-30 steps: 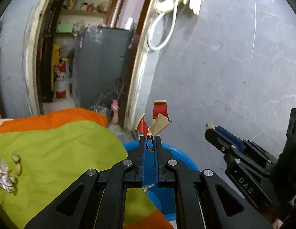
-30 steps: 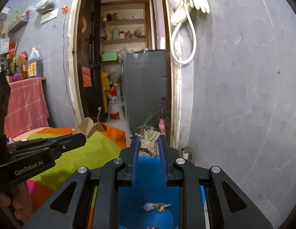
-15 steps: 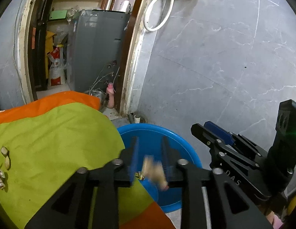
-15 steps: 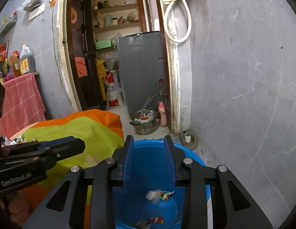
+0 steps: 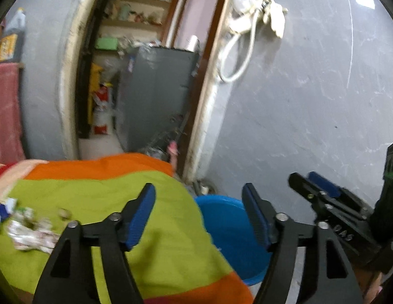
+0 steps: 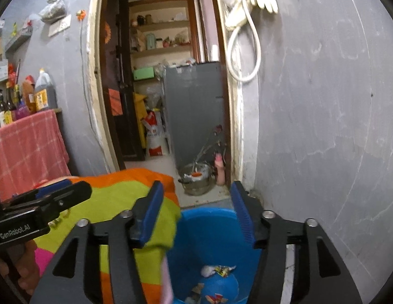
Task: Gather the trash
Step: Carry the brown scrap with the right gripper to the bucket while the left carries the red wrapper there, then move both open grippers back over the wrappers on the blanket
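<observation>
- We see the left gripper (image 5: pixel 199 197) with its jaws wide apart; they have just been opening, and nothing is between its blue pads (image 5: pixel 140 217).
- The right gripper (image 6: pixel 195 202) also stands wide open, its jaws have just been opening too, and it holds nothing.
- The blue basin (image 6: pixel 209 230) sits on the floor at 6 o'clock in the right wrist view, just beside the edge of the green and orange cloth (image 5: pixel 100 200).
- Inside the basin lie several pieces of trash (image 6: pixel 218 271): a white crumpled one with a colourful wrapper touching it, and more wrappers nearer to us.
- In the left wrist view, crumpled wrappers (image 5: pixel 26 233) lie on the cloth at 9 o'clock, well apart from the basin; they are blurred.
- The right gripper appears at 4 o'clock in the left wrist view, near the grey wall (image 5: pixel 310 101).
- A grey cabinet (image 6: pixel 194 109) stands in the doorway at 12 o'clock.
</observation>
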`<move>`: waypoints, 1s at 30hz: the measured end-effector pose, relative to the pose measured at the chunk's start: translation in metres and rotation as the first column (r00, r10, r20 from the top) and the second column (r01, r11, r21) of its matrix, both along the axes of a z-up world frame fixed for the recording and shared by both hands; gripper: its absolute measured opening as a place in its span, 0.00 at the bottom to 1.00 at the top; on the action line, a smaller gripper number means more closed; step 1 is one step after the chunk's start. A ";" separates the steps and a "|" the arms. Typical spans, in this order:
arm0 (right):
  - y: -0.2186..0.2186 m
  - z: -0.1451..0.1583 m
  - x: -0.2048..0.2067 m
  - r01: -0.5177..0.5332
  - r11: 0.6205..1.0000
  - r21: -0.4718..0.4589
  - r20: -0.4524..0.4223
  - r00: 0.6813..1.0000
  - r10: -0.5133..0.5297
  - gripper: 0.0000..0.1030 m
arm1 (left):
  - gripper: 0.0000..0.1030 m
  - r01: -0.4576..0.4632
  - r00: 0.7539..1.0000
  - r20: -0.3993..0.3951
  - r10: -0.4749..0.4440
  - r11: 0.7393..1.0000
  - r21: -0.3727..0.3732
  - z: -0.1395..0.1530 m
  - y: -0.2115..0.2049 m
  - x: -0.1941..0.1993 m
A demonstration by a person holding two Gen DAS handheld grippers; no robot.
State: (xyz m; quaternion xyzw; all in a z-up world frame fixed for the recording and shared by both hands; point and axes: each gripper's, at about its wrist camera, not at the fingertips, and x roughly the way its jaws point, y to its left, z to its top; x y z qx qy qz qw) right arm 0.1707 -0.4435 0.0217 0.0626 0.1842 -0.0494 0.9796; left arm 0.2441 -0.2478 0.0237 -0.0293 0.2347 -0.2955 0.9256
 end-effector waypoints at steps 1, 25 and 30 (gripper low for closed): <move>0.005 0.005 -0.001 -0.001 1.000 -0.004 0.012 1.000 0.001 0.74 | 0.80 -0.022 1.000 0.013 0.022 1.000 0.003 0.004 0.009 -0.002; 0.172 0.024 0.012 -0.224 0.974 0.044 0.097 0.971 0.219 1.00 | 0.98 -0.486 0.872 0.095 0.481 0.873 0.047 0.010 0.234 -0.033; 0.197 0.007 0.025 -0.270 0.962 0.048 0.047 0.962 0.268 1.00 | 0.98 -0.530 0.848 0.068 0.525 0.844 0.081 -0.012 0.260 -0.029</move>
